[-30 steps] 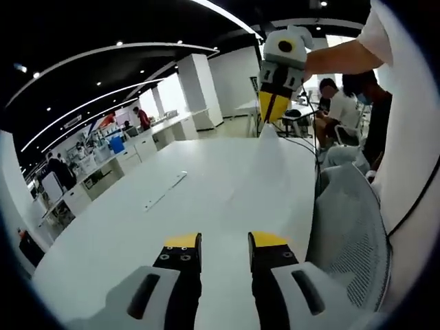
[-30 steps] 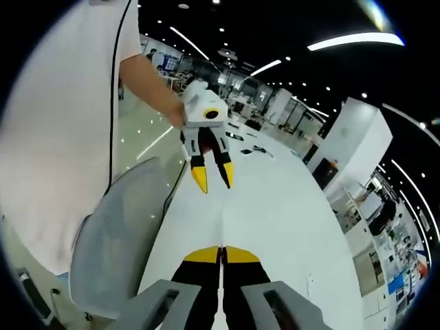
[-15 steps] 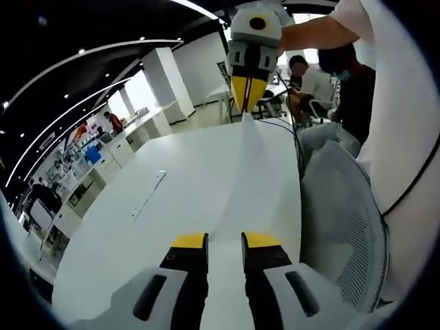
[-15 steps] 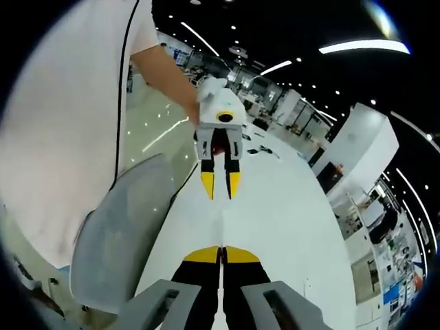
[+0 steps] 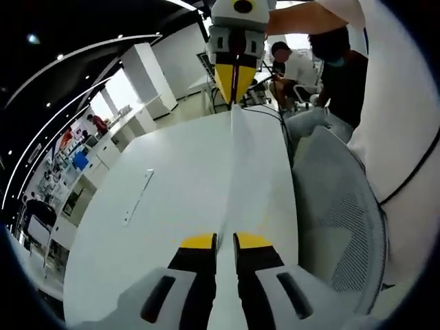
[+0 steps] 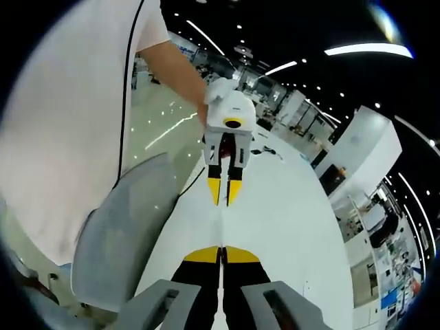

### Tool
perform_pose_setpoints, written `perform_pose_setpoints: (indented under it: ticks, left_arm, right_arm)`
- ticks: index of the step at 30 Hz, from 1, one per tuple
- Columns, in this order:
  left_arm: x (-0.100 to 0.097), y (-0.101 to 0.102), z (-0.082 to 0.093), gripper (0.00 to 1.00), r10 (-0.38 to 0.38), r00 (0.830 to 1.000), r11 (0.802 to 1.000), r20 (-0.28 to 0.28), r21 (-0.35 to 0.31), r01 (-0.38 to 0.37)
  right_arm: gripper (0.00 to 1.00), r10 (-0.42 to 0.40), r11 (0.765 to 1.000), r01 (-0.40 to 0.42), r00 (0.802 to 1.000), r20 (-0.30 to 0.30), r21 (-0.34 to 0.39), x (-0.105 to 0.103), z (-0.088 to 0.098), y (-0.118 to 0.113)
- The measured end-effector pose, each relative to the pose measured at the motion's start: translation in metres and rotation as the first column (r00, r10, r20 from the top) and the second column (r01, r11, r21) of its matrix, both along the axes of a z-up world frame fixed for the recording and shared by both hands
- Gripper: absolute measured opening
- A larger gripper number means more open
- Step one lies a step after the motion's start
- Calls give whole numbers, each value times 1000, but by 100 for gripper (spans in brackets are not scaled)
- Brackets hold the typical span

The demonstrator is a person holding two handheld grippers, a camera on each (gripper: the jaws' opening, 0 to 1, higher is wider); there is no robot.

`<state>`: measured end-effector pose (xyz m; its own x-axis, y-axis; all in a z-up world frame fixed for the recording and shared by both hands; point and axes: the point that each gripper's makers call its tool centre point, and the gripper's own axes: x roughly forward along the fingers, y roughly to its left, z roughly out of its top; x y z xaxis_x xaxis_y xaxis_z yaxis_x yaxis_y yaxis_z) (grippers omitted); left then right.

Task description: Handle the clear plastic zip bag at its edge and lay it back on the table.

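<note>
A clear plastic zip bag (image 5: 237,161) hangs stretched in the air between two hand-held grippers, above a large white table (image 5: 165,206). In the left gripper view, the left gripper (image 5: 224,242) rises from the bottom with its yellow-tipped black jaws nearly together, a thin gap between them, and the bag's near edge appears to run into that gap; whether the jaws actually clamp it cannot be told. At the top of that view the right gripper (image 5: 232,86) points down with its yellow tips pressed onto the bag's far edge. In the right gripper view, that gripper's own jaws (image 6: 221,254) are pressed together on the film, and the left gripper shows ahead, its tips narrowed to a point over the bag's other end (image 6: 223,220). The bag is thin, nearly invisible, smooth and glossy, a flat sheet seen almost edge-on with a pale crease down its length. The table is matte white and rounded. Beside it stands a grey mesh-backed chair (image 5: 340,220). Judging by this, the edge handling is under way and the bag is not yet laid on the table.
</note>
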<state>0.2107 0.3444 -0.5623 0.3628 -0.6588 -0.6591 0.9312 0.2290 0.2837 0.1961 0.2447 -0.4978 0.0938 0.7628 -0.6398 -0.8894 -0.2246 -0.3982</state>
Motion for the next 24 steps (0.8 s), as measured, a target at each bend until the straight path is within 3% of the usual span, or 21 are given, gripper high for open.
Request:
perform_pose_setpoints:
  ticks: [7,24]
  left_arm:
    - [-5,-1,-6,4,-36,999,998,-17,45,37]
    - [-18,-7,-15,1,-78,989,992,-127,87,89]
  right_arm:
    - [0,4,1000,-4,1000,-6,-11,-2,-3,-1]
    - [0,23,999,-23,1000,-6,-40,-6,-9,0]
